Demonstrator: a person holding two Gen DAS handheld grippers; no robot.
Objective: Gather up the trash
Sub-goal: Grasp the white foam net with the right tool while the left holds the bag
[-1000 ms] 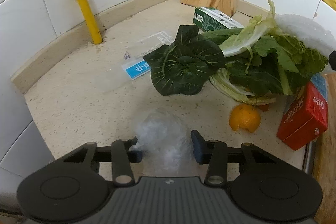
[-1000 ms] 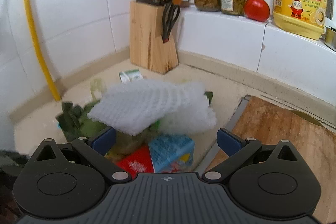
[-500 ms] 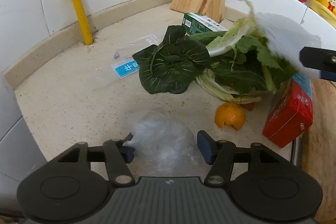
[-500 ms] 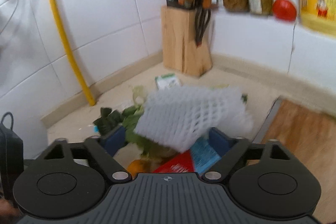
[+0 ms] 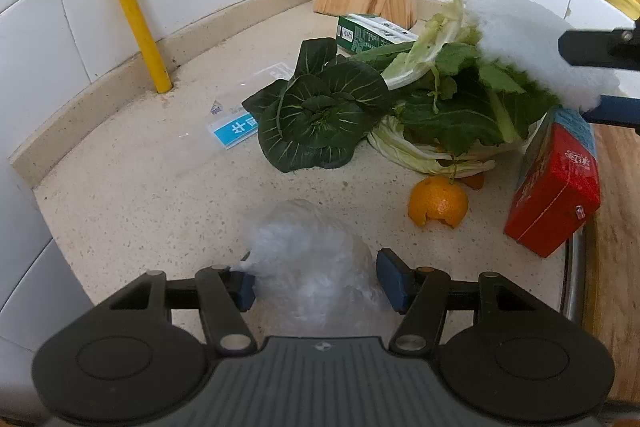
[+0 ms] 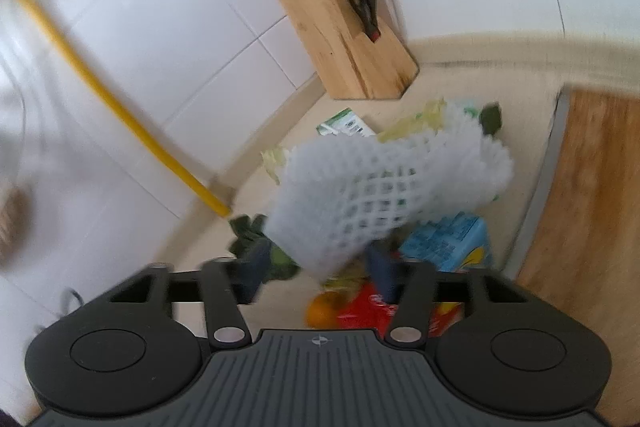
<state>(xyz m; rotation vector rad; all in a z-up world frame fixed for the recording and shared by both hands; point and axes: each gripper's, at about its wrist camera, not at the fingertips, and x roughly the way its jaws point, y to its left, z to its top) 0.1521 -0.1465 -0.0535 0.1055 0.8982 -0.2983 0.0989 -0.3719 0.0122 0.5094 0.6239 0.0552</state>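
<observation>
Showing only leftward — crumpled plastic (image 5: 312, 259), orange peel (image 5: 438, 202)

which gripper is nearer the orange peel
Left. The left gripper sits on the counter just short of the orange peel; the right gripper is raised above the greens, holding foam net.

Only legible txt: white char "牛" on blue label of clear wrapper (image 5: 240, 111); rest too small/blurred.

White lattice foam net (image 6: 384, 195); dark green veined leaves (image 5: 320, 115); orange peel (image 5: 438, 203); red carton (image 5: 554, 195).
</observation>
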